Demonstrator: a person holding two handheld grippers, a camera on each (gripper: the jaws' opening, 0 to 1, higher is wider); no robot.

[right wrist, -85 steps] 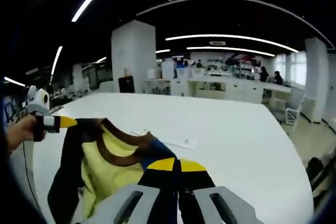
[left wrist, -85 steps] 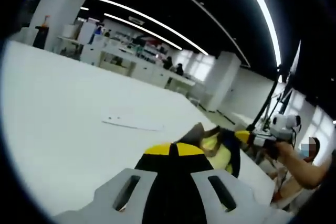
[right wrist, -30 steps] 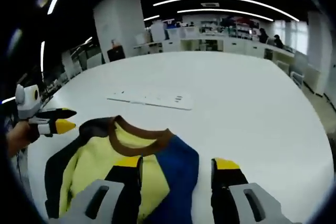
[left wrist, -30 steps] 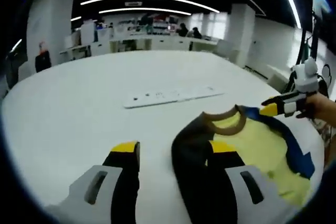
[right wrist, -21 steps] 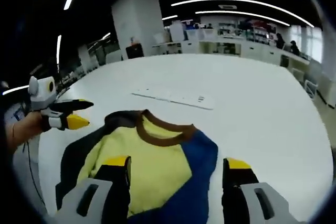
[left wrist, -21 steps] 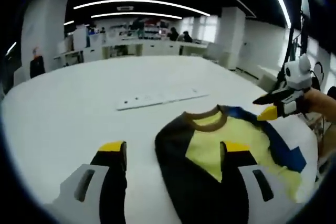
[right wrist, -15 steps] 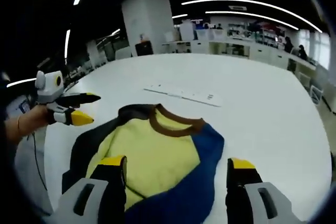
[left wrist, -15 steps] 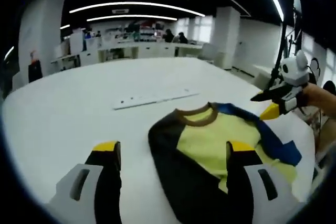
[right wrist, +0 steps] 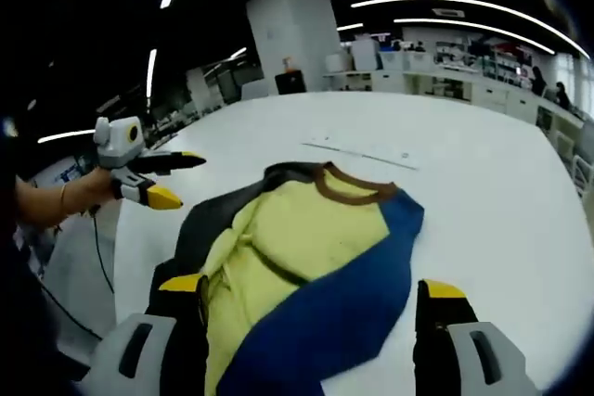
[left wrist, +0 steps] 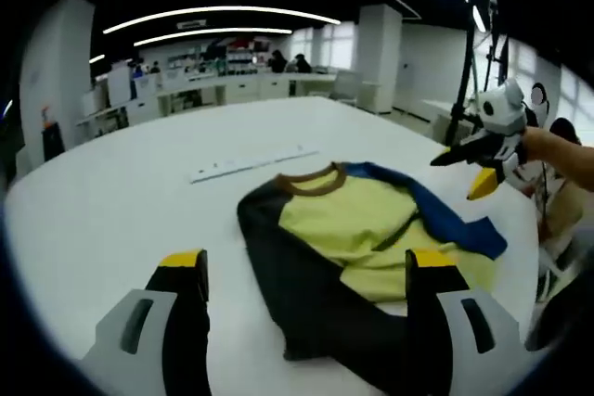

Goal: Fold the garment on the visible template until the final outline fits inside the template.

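Note:
A long-sleeved garment (left wrist: 357,224) lies flat on the white table (left wrist: 111,201), with a yellow front, brown collar, one black sleeve and one blue sleeve. In the left gripper view my left gripper (left wrist: 306,266) is open above its near edge, holding nothing. My right gripper (left wrist: 471,169) hangs open in a hand past the blue sleeve. In the right gripper view the garment (right wrist: 297,229) spreads ahead of my open right gripper (right wrist: 311,289). The left gripper (right wrist: 167,180) hovers open beside the black sleeve. A flat white strip (left wrist: 246,164) (right wrist: 367,155) lies beyond the collar.
The table edge (right wrist: 102,257) runs close by the black sleeve, with a cable hanging there. A dark stand (left wrist: 464,71) rises at the table's far side. White counters and a pillar (right wrist: 292,34) stand far behind. Bare table surrounds the garment.
Both grippers, earlier shut on the garment's shoulders, have let go and opened. They have drawn back and apart, and the garment now lies spread on the table.

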